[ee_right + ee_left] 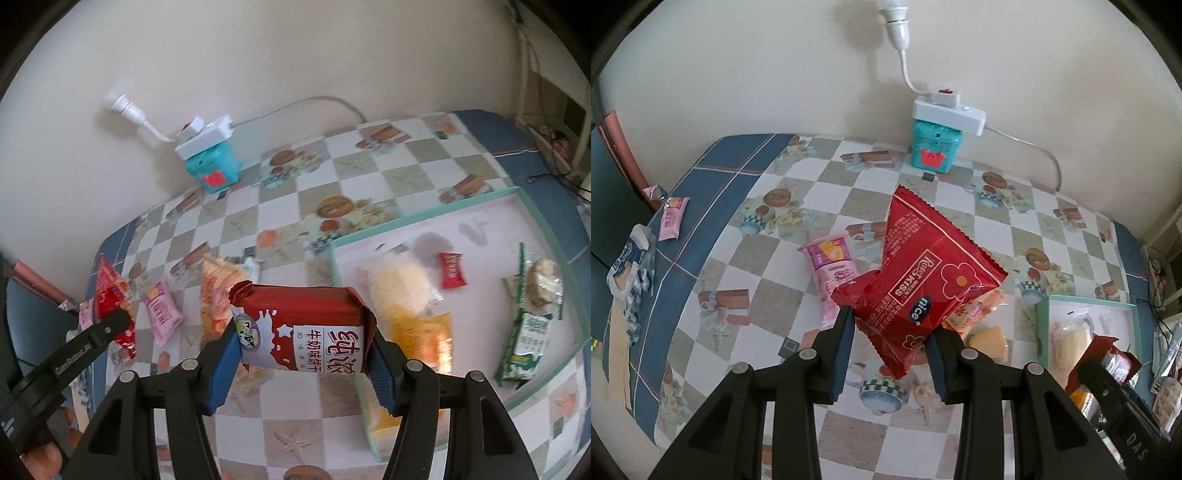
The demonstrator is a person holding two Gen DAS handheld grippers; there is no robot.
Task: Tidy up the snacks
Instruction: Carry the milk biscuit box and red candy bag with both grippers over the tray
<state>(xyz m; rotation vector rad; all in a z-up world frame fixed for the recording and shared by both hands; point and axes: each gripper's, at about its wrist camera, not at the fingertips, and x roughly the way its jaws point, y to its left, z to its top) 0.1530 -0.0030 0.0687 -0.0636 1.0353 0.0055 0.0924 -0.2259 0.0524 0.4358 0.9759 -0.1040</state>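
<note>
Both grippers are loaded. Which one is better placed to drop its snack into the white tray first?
Right, probably. The right gripper holds the milk biscuit pack beside the tray's teal rim. The left gripper, holding the red packet, sits farther from it.

We count two grippers: left gripper (890, 332) with one red snack bag (919, 280) in it, right gripper (303, 354) with one red biscuit pack (306, 328).

Loose on the table (798, 325) from the left wrist view:
- one pink pouch (831, 273) in the middle
- one pink bar (673, 218) at the left edge
- one blue-white wrapper (629, 273) beside it

From the right wrist view we get one orange packet (218, 291) on the cloth.

One tray (546, 221), four items in it:
- one pale clear bag (402, 288)
- one small red sachet (451, 270)
- one green-white pack (524, 343)
- one rice cake (543, 284)

Back wall: one teal tin (932, 149), one white power strip (949, 110) on top.
</note>
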